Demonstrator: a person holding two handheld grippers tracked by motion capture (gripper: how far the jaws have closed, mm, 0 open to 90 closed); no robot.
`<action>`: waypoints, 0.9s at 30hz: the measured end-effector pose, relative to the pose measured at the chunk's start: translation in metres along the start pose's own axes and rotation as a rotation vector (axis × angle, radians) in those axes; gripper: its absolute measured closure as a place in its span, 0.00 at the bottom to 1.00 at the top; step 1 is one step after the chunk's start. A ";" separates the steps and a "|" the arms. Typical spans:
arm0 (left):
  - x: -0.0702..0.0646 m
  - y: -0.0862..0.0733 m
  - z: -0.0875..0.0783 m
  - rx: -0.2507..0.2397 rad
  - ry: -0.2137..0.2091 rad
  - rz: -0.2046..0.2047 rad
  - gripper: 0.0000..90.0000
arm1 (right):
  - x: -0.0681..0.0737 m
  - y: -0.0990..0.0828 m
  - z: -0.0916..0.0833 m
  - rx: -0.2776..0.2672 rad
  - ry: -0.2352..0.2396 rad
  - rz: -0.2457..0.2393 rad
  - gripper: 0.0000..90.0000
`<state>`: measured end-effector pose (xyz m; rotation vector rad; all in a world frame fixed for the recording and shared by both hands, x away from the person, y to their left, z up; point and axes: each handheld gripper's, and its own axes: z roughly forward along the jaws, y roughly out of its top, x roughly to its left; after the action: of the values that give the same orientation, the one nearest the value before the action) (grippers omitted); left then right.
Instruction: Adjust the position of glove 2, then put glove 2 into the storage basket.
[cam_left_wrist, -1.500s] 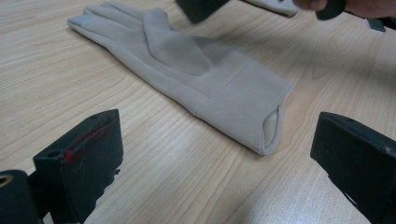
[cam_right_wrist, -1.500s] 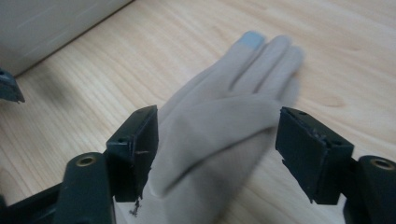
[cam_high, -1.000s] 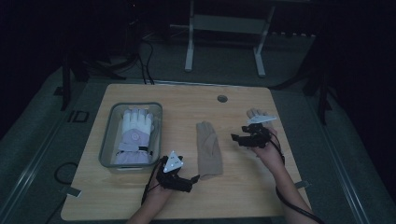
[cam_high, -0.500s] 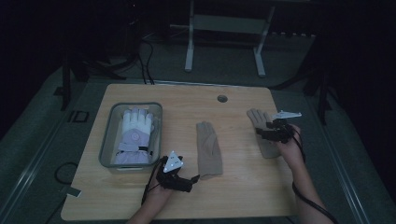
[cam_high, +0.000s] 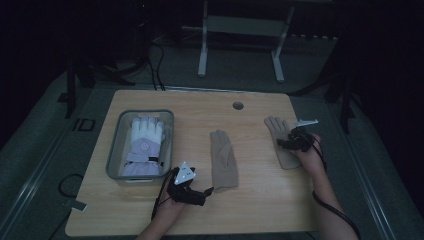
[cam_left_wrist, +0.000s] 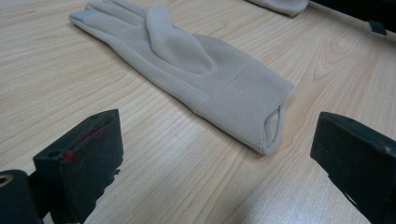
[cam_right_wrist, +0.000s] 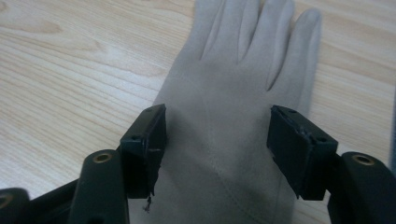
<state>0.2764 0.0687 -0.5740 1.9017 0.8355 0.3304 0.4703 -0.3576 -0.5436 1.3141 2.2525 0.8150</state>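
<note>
Two tan gloves lie flat on the wooden table (cam_high: 260, 200). One glove (cam_high: 223, 159) is at the middle, and its cuff (cam_left_wrist: 252, 112) faces my left gripper (cam_high: 204, 191). That gripper (cam_left_wrist: 210, 158) rests low on the table just short of the cuff, jaws wide open and empty. The other tan glove (cam_high: 273, 126) lies at the right, fingers pointing away. My right gripper (cam_high: 282, 144) hovers over its palm (cam_right_wrist: 219, 107), open, with one jaw over each side of the glove (cam_right_wrist: 217, 140).
A clear bin (cam_high: 116, 150) at the left holds a thick white and lavender glove (cam_high: 144, 145). A round cable hole (cam_high: 238, 105) is near the table's far edge. Cables trail from both grippers toward the front edge.
My right hand has moved to the right and come down over the right-hand glove. The left gripper and the middle glove have kept still.
</note>
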 end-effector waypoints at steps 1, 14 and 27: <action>0.000 0.000 0.000 0.000 -0.001 -0.001 0.03 | -0.001 -0.001 0.001 -0.003 0.014 0.010 0.42; 0.000 0.000 0.001 0.004 0.000 -0.003 0.03 | 0.008 -0.008 -0.007 -0.017 -0.003 0.071 0.86; 0.000 0.001 0.000 -0.002 0.003 0.003 0.03 | 0.036 -0.002 -0.046 -0.126 0.021 0.158 0.87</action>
<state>0.2771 0.0685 -0.5728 1.9008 0.8342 0.3363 0.4245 -0.3395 -0.5121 1.4434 2.0946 1.0129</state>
